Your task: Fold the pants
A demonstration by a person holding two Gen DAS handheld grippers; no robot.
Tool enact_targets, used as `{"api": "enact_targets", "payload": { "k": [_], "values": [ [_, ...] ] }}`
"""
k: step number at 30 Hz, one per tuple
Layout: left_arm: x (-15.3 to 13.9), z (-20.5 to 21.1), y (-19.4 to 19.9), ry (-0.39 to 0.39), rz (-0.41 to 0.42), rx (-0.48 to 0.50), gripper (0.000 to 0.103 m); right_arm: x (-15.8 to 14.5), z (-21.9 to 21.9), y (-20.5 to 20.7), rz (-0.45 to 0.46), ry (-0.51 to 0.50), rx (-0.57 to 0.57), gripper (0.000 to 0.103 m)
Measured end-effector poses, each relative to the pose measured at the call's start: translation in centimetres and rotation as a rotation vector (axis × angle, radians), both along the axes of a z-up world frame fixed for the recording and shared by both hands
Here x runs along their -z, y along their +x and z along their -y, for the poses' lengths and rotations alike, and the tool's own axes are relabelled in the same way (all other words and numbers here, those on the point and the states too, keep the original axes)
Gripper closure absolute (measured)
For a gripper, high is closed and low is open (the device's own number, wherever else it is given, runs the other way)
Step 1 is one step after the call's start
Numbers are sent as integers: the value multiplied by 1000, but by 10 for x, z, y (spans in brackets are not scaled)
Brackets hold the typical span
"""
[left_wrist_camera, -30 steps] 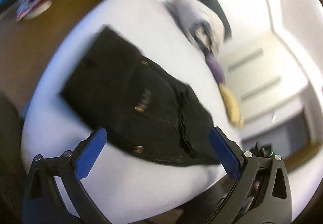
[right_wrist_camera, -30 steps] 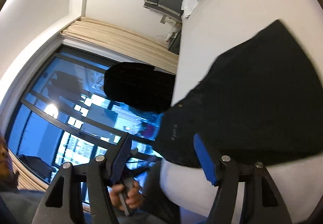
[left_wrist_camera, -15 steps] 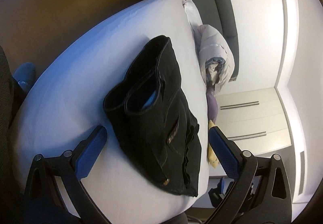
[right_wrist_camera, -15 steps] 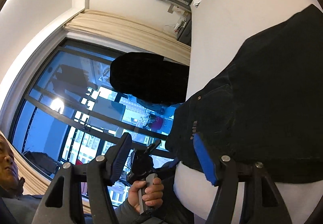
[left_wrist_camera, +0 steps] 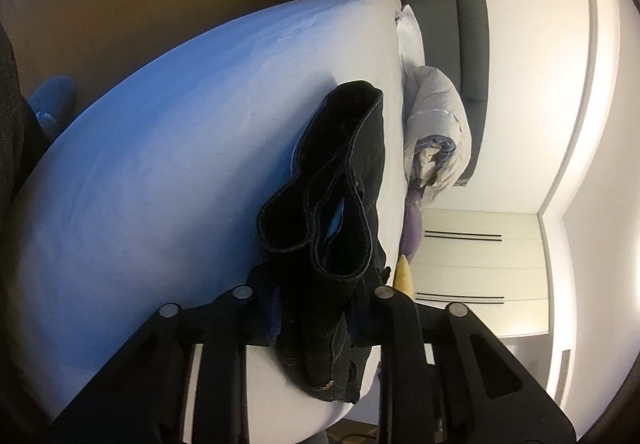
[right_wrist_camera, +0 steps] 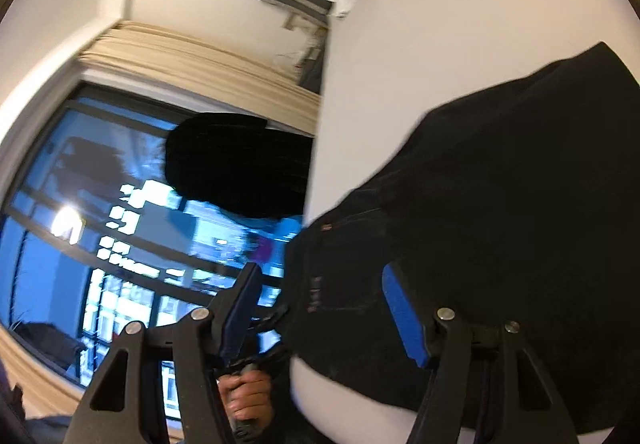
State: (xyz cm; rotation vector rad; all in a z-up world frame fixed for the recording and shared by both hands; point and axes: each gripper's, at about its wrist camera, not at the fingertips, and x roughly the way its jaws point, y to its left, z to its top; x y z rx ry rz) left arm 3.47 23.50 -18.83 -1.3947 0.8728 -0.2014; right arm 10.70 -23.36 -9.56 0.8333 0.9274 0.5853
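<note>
In the left wrist view, the left gripper had just been closing, and its jaws now pinched the near end of the black pants, a thick fold of cloth filling the gap between them. The pants lay folded on the white bed, running away from the jaws toward the far edge, the two leg openings gaping upward just past the grip. A rivet showed on the part hanging below the jaws over the bed's near edge. Beyond the pants a rolled grey duvet sat by the dark headboard, with a wardrobe to the right.

In the right wrist view, which was blurred, the right gripper had its jaws fairly wide apart, having just narrowed a little. A corner of the pants lay between them, at the bed's edge, but neither pad seemed to press the cloth. The bulk of the pants spread to the right of the jaws. A hand showed below, gripping a handle, with a window behind.
</note>
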Motion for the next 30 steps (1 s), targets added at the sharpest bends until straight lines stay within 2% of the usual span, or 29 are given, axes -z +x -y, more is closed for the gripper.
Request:
{"api": "enact_targets", "payload": {
  "k": [5,7,8,9,12,20,22,24,26,30],
  "values": [
    [-10,-2,-1,30,12,10,87,23,-7,17,-92,-82,-13,44],
    [-15,-2,1,42,24,17,88,37,-10,22,-160,-125,-23,44],
    [-19,-1,3,52,31,21,89,45,-11,23,-197,-144,-25,48],
    [-23,-1,5,64,36,24,89,53,-9,23,-216,-153,-12,58],
    [-38,4,11,101,65,41,89,60,1,19,-223,-101,14,65],
    [-105,31,33,224,165,116,89,63,3,6,-144,-104,24,66],
    [-125,44,39,271,194,146,89,59,5,2,-129,-82,28,62],
    [-147,63,50,314,228,186,89,52,13,-4,-114,-41,45,43],
    [-174,93,61,376,279,247,89,42,24,-9,-88,-17,63,33],
    [-220,192,85,518,388,433,89,24,68,-21,-46,42,101,32]
  ]
}}
